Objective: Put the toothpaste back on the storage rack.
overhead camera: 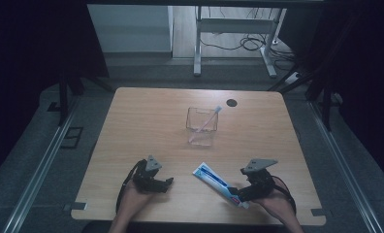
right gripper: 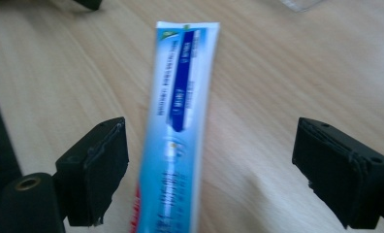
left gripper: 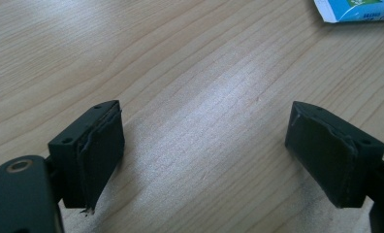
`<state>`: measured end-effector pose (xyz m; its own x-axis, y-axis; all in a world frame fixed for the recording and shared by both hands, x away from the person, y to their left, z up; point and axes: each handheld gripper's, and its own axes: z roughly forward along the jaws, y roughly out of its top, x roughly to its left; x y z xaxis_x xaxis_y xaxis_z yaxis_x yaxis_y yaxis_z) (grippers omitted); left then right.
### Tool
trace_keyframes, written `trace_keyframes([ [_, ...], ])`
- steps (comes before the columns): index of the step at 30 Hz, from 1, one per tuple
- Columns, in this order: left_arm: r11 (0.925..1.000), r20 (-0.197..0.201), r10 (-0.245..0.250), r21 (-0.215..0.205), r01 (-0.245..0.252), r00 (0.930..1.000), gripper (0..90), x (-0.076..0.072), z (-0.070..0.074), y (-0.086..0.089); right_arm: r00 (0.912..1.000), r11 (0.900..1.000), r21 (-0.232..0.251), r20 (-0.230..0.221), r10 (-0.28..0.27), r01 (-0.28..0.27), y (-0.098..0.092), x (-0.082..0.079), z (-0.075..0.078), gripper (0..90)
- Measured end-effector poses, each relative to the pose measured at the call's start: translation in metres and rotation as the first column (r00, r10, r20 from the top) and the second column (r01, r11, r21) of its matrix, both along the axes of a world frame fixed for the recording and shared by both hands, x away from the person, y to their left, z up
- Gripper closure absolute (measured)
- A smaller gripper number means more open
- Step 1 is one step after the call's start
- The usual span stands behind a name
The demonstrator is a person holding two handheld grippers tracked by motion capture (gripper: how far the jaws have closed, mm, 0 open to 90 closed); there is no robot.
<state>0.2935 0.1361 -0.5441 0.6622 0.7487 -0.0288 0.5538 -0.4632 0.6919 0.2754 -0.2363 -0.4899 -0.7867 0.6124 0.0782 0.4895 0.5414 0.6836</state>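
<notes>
Item: toothpaste tube (right gripper: pixel 180 126), flat on table (overhead camera: pixel 146 116), front edge, 5 o'clock from clear cup (overhead camera: pixel 201 127) holding toothbrush (overhead camera: pixel 207 121); cap end toward person.

Step, as judged: pick up tube. Advice: centre jaws over lower body, close across flat width, lift level.

Right gripper (right gripper: pixel 209 165): jaws wide apart, straddling tube, pads clear of it; nothing held.

Left gripper (left gripper: pixel 204 155): jaws wide, empty, over bare wood; tube's crimped end (left gripper: pixel 355 10) at 1 o'clock.

Bare table (overhead camera: pixel 146 121) left of the clear cup (overhead camera: pixel 200 127).
</notes>
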Motion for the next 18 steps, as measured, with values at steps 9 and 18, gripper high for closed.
trace_keyframes([
  [9, 1.0, 0.0, 0.0, 0.0, 0.0, 1.0, 14.2, 0.0, 0.0, 0.0, 0.9971, 0.998, 0.008, -0.039, 0.066, -0.065, 0.023, 0.001, 0.002, 36.0],
  [18, 1.0, 0.0, 0.0, 0.0, 0.0, 1.0, 14.2, 0.0, 0.0, 0.0, 0.9812, 0.987, -0.01, -0.113, 0.157, -0.159, 0.044, 0.0, 0.002, 68.3],
])
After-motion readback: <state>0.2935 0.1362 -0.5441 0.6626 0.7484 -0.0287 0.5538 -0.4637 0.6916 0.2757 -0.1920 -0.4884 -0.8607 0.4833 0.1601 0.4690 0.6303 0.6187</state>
